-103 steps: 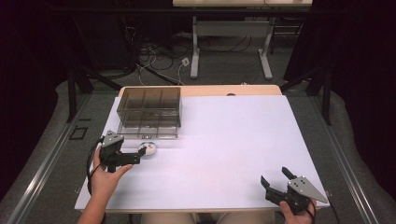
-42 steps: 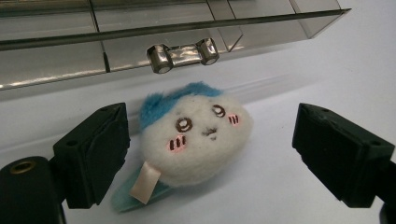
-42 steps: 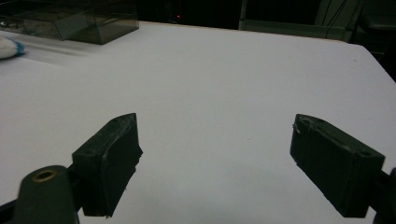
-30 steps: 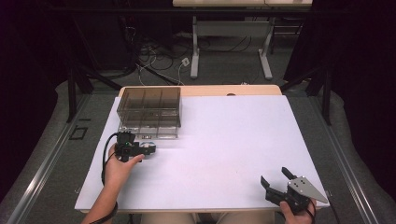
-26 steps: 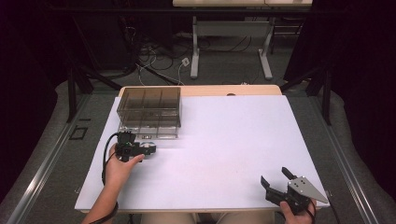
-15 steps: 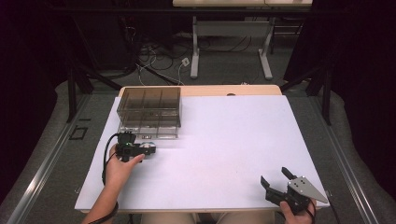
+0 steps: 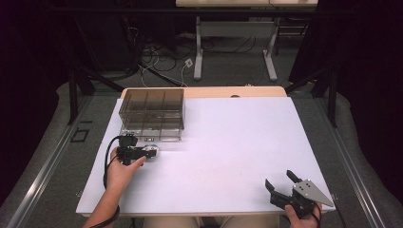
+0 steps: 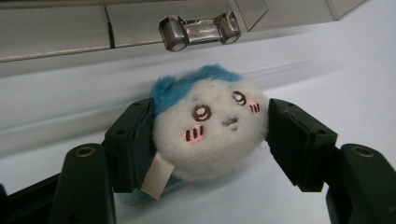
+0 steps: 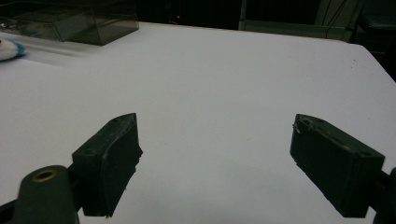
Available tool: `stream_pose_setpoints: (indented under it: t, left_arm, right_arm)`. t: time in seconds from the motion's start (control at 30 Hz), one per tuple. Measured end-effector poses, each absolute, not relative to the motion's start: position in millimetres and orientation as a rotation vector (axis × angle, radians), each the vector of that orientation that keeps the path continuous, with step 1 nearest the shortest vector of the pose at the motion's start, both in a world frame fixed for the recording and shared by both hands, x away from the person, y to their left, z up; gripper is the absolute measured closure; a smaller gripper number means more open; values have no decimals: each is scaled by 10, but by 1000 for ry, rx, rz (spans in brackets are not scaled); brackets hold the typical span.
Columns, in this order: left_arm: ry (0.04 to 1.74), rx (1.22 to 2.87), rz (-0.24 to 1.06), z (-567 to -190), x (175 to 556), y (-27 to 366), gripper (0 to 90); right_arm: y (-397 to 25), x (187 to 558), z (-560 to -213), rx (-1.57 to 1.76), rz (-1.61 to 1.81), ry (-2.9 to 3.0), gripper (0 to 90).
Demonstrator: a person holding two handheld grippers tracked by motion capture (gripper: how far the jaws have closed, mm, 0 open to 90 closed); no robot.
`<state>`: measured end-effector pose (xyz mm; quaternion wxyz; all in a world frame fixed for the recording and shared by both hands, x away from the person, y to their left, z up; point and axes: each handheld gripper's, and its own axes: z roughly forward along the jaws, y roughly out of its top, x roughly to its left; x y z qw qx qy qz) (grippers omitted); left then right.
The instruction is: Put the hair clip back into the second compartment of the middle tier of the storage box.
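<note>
The left hand-held gripper (image 8: 210, 140) is clamping the plush toy (image 8: 210, 133) on the desk (image 7: 237, 142); squeeze gently, lift straight, clearing the near organizer box (image 7: 152, 114). The right hand-held gripper (image 9: 215, 163) is idling released.

Plush toy (image 8: 210, 130) lies on table (image 7: 228, 147), seemingly just before box (image 7: 152, 113).

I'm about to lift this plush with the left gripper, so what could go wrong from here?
The round plush toy is soft, so it may squash and slip from the left gripper once raised. It also sits close to the clear box and its metal latch, which the plush could snag going up.
</note>
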<state>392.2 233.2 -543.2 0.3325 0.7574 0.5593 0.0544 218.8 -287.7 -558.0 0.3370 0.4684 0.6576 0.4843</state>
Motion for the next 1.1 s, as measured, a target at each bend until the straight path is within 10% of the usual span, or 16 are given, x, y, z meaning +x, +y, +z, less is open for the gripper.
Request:
stream_pose_setpoints:
  t: [1.1]
  left_arm:
    - [1418,2013,180,-5345,3881,2324,400]
  right_arm:
    - [-2877,2182,-5578,1217,1257,1711,152]
